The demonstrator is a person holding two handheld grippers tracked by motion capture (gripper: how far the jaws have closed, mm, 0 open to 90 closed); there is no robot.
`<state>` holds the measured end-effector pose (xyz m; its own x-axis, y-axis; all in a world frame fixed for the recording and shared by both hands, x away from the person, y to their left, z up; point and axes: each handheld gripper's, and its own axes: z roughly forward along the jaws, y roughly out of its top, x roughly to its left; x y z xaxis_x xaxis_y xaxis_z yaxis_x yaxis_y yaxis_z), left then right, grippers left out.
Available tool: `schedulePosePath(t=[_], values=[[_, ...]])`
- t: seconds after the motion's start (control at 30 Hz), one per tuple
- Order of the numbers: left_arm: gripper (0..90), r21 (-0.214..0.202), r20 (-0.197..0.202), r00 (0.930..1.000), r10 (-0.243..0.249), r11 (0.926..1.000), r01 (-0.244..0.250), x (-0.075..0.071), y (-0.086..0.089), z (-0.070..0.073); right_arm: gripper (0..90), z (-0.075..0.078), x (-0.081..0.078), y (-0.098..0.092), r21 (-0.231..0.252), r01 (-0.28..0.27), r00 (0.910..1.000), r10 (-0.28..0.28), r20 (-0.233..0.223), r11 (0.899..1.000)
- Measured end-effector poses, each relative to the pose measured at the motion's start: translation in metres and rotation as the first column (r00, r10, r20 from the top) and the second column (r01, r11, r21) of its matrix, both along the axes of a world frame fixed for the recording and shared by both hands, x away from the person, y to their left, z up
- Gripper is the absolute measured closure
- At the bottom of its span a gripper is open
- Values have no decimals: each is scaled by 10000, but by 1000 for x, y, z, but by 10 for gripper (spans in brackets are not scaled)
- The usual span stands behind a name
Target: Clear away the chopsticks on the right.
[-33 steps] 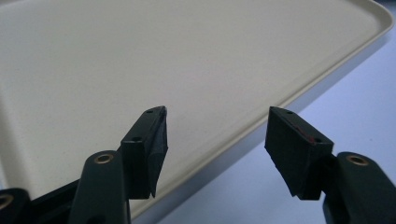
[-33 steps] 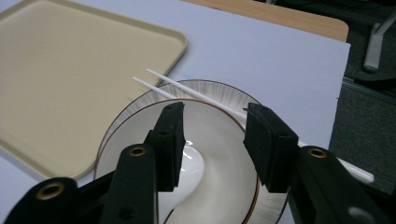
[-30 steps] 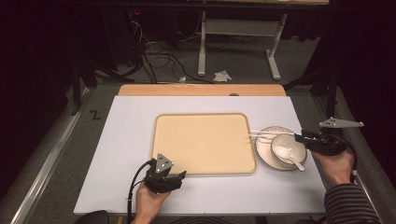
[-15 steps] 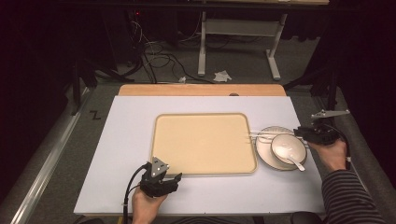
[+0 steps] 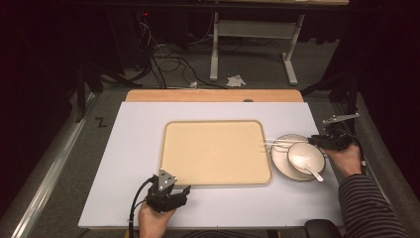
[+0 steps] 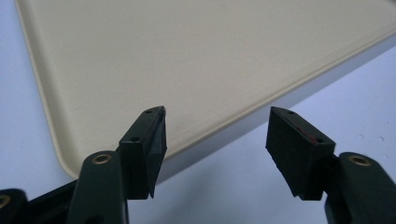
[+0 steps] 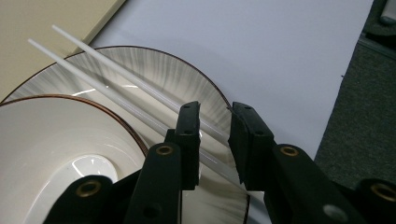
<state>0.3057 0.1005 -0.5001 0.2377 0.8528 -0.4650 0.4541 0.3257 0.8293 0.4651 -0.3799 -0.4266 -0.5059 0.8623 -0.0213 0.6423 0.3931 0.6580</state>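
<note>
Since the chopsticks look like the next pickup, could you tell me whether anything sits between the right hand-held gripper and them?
Nothing visible does. The right hand-held gripper is already over the chopsticks, its jaws part-closed to either side of them above the plate. The bowl sits off to one side, clear of the jaws.

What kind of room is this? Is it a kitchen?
Probably a lab or workshop, not a kitchen. The dishes sit on a white board, loose cables lie on the carpet behind, and a bare desk frame stands in the dark.

I see a beige tray (image 5: 215, 151), white tabletop (image 5: 133, 148), grey-streaked plate (image 7: 154, 77) with brown rim, white bowl (image 7: 56, 144), white chopsticks (image 7: 116, 84), striped sleeve (image 5: 369, 208).
</note>
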Motion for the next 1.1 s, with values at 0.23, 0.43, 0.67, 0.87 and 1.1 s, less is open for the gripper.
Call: schedulePosePath(t=[0.23, 0.43, 0.67, 0.87, 1.1], values=[[383, 41, -21, 9997, 231, 9997, -231, -3, 3, 0, 729, -10, 15, 1, -263, -166, 9991, 156, -386, 9995], [381, 39, -50, 9995, 316, 9995, -316, -5, 2, -2, 708, -17, 22, 0, -287, -198, 9978, 180, -639, 9994], [381, 64, -79, 9994, 334, 9994, -334, -5, 2, -3, 707, -23, 27, 0, -367, -284, 9962, 252, -831, 9989], [381, -2, -66, 9993, 361, 9993, -361, -5, 2, -3, 721, -22, 30, 1, -481, -314, 9945, 264, -1018, 9983], [381, 70, -77, 9995, 322, 9995, -322, -5, 3, -3, 762, -22, 35, 8, -865, -494, 9922, 390, -1186, 9950]])
